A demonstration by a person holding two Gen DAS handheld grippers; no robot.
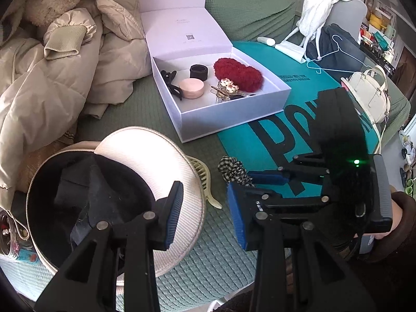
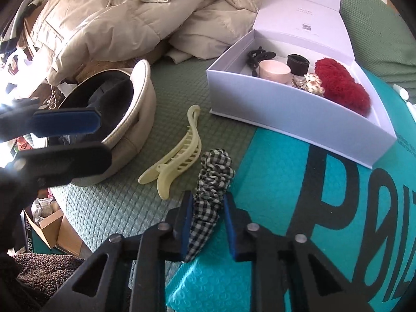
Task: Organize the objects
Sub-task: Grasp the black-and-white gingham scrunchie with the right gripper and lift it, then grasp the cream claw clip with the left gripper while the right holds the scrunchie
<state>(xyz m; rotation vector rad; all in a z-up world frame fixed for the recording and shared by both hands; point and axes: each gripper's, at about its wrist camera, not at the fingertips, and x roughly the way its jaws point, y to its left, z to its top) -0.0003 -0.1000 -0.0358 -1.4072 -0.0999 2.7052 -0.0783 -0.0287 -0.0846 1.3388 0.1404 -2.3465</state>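
The checked scrunchie [image 2: 213,179] is lying where the green sofa cover [image 2: 166,88] meets the teal padded mailer [image 2: 273,182], and the right gripper [image 2: 208,218] is closing its jaws on the near end of it; the blue pads are pinching the gingham fabric between them. So this piece is being picked up but is not lifted yet, as far as I can judge.

Just beside the scrunchie, the cream hair claw [image 2: 176,158] is waiting on the cover, untouched. Those two look like the loose items left to put away.

Beyond them the white gift box [image 2: 293,114] is standing open, its lid [image 2: 301,18] propped back, partly resting on the mailer. It is already holding a good share of the sorting: a fluffy red scrunchie [image 2: 340,85], a black band [image 2: 297,63], a round pink compact [image 2: 274,71], a black claw clip [image 2: 256,57] and a small ornamented clip [image 2: 312,83] between the compact and the red one. There is room left near the front wall.

To the left, the beige cap [image 1: 166,156] is sitting upside down with dark cloth inside it. The left gripper [image 1: 205,213] is hovering at the cap's rim with its jaws partly apart and nothing between them.

The beige puffer coat [image 1: 52,83] is heaped behind everything.
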